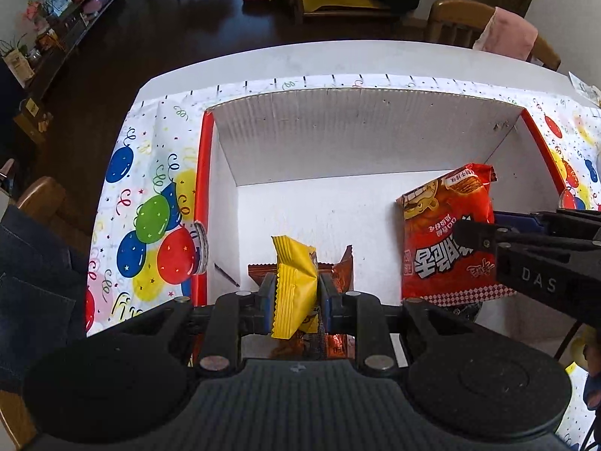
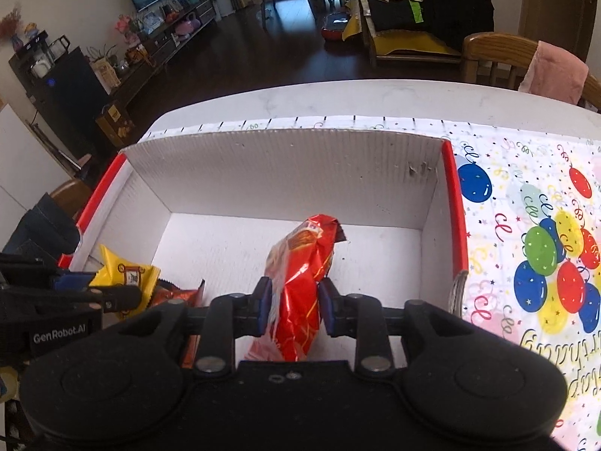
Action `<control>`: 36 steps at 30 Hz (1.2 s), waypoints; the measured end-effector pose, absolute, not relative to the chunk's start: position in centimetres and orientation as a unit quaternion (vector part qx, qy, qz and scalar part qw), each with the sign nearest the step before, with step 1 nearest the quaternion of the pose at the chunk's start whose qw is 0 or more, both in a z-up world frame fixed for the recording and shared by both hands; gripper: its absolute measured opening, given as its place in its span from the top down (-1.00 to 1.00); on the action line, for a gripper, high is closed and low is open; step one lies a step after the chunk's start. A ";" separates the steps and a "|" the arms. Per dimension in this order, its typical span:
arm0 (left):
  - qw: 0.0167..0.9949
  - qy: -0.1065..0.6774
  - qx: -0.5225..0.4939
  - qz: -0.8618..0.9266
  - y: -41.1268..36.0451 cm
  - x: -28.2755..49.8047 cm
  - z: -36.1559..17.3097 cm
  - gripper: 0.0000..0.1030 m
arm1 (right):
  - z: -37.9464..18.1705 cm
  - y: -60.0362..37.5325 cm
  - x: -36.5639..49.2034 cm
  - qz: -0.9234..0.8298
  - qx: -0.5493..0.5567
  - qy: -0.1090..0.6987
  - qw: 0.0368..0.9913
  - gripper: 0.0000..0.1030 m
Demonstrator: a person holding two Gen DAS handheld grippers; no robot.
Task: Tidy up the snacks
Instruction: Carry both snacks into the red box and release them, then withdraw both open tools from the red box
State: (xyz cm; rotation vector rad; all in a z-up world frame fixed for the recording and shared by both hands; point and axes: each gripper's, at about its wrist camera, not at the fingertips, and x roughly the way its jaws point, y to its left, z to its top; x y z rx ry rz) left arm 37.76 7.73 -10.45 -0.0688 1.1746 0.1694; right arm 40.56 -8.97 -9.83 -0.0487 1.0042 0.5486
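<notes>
Snacks sit in a white box [image 1: 338, 143] with red edges on the worktop [image 2: 375, 101]. Left tongs [image 1: 296, 293] pinch a yellow packet [image 1: 295, 282] tight, low inside the box, over a brown packet [image 1: 343, 267]. Right tongs [image 2: 295, 304] have a red bag [image 2: 300, 293] between them; the blue pads [image 2: 265, 306] look slightly off it. A balloon cloth [image 2: 526, 225] lies under the box.
</notes>
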 end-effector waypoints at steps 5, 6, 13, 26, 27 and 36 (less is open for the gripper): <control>0.828 0.553 -0.052 0.080 8.1 37.2 -10.1 0.55 | -9.3 -9.7 39.9 0.256 -0.028 0.472 0.843 0.35; 0.829 0.551 -0.055 0.080 8.2 37.0 -9.9 0.55 | -9.1 -9.7 39.7 0.255 -0.032 0.472 0.844 0.32; 0.842 0.531 -0.062 0.072 8.3 35.3 -8.2 0.54 | -7.2 -10.7 37.9 0.264 -0.022 0.460 0.847 0.27; 0.868 0.490 -0.071 0.039 7.3 30.5 -4.3 0.43 | -2.9 -12.1 32.5 0.290 -0.011 0.414 0.863 0.02; 0.870 0.486 -0.071 0.037 7.2 30.1 -4.0 0.42 | -2.7 -12.2 32.1 0.291 -0.010 0.411 0.864 0.00; 0.892 0.444 -0.073 0.029 7.0 26.2 -1.7 -0.26 | -0.8 -13.8 28.5 0.297 0.001 0.384 0.874 -0.25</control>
